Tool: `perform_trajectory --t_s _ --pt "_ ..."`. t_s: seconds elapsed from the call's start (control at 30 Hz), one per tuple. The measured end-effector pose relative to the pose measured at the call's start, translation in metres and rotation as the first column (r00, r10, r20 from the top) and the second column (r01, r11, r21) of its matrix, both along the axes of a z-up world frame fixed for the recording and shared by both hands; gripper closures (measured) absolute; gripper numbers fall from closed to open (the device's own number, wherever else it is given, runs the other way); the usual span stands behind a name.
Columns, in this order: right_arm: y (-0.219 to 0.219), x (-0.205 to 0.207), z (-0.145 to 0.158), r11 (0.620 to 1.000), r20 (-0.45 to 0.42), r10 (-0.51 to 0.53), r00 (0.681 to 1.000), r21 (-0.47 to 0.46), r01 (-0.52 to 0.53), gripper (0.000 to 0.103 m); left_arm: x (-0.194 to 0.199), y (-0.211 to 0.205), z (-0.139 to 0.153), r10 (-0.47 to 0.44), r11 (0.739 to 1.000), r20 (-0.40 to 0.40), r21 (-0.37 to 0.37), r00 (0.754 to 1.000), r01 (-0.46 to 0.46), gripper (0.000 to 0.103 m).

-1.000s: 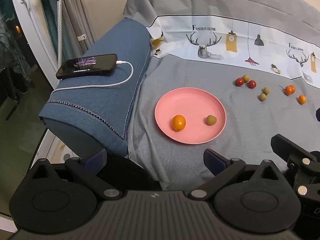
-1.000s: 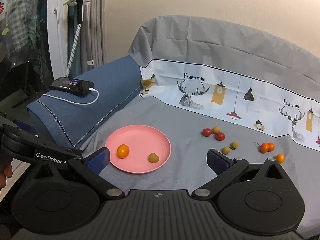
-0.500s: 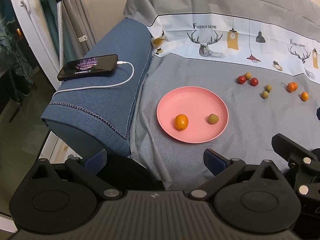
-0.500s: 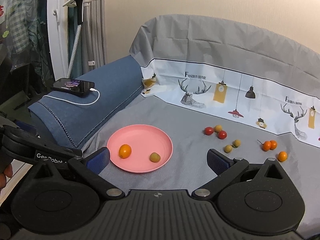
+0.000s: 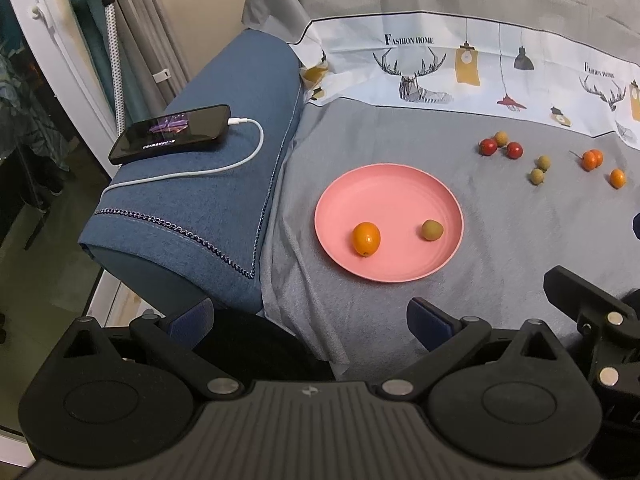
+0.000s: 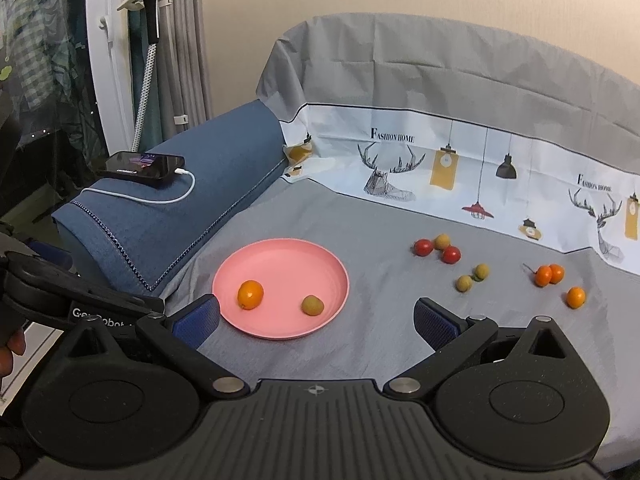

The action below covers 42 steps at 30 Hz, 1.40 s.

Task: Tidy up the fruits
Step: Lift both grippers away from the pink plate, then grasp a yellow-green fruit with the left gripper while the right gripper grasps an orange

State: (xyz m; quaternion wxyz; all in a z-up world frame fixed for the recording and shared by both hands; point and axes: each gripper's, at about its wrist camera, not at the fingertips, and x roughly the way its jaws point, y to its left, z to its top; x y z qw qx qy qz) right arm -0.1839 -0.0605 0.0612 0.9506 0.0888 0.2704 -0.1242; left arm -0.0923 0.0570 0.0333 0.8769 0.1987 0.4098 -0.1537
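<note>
1. Looks like a home living room: a sofa (image 6: 400,340) under a grey cover printed "Fashion Home".
2. A phone (image 5: 172,133) charges on the blue armrest (image 5: 208,208).
3. Curtains (image 6: 180,40) hang by a window at the left.

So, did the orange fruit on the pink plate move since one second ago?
No. The orange fruit keeps its place near the pink plate front-left rim.

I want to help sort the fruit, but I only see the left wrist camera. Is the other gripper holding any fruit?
Observer: No, the right gripper is open and empty.
Operator: Can you see a hand?
Observer: Yes, a hand peeks in at the right camera's left edge, beside the left gripper.
Operator: Any writing on that gripper?
Observer: Yes, white letters on its side.
</note>
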Motion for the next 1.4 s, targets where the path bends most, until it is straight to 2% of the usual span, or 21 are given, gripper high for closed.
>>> perform_trajectory --t_s 0.37,0.57,0.67,0.8,0.93,1.03,1.13,1.23,1.3,1.4 --pt "-0.027 0.001 -0.019 0.994 -0.015 -0.046 0.999 0.094 0.047 0.001 0.007 -0.025 -0.013 -0.035 0.997 -0.027 0.071 0.999 0.036 0.0" --pt "-0.063 -0.004 -0.038 0.978 -0.04 -0.137 0.99 0.156 0.141 0.001 0.018 -0.058 -0.025 -0.067 0.993 -0.074 0.096 0.995 0.074 0.0" --pt "-0.089 -0.009 -0.049 0.965 -0.055 -0.205 0.977 0.154 0.212 0.001 0.027 -0.082 -0.031 -0.093 0.99 -0.099 0.092 0.991 0.103 0.0" --pt "-0.134 -0.017 -0.064 0.93 -0.074 -0.336 0.939 0.129 0.343 0.001 0.044 -0.131 -0.044 -0.134 0.989 -0.136 0.051 0.982 0.142 0.0" --pt "-0.194 -0.02 -0.084 0.868 -0.101 -0.477 0.873 0.1 0.486 0.001 0.063 -0.193 -0.065 -0.192 0.981 -0.215 -0.021 0.958 0.192 0.0" --pt "-0.24 -0.016 -0.106 0.822 -0.102 -0.555 0.826 0.088 0.563 0.001 0.076 -0.24 -0.084 -0.233 0.972 -0.235 -0.045 0.944 0.229 0.0" --pt "-0.282 -0.007 -0.13 0.788 -0.121 -0.596 0.794 0.102 0.607 0.001 0.092 -0.284 -0.104 -0.25 0.968 -0.247 -0.05 0.936 0.245 0.0" --pt "-0.327 0.006 -0.157 0.747 -0.166 -0.624 0.763 0.161 0.645 0.001 0.108 -0.319 -0.124 -0.294 0.956 -0.255 -0.102 0.921 0.276 0.0" --pt "-0.351 0.016 -0.169 0.733 -0.185 -0.63 0.755 0.181 0.656 0.001 0.115 -0.341 -0.138 -0.317 0.948 -0.269 -0.108 0.909 0.299 0.0" --pt "-0.378 0.037 -0.186 0.723 -0.207 -0.643 0.737 0.152 0.674 0.001 0.125 -0.367 -0.158 -0.325 0.946 -0.284 -0.1 0.902 0.309 0.0"
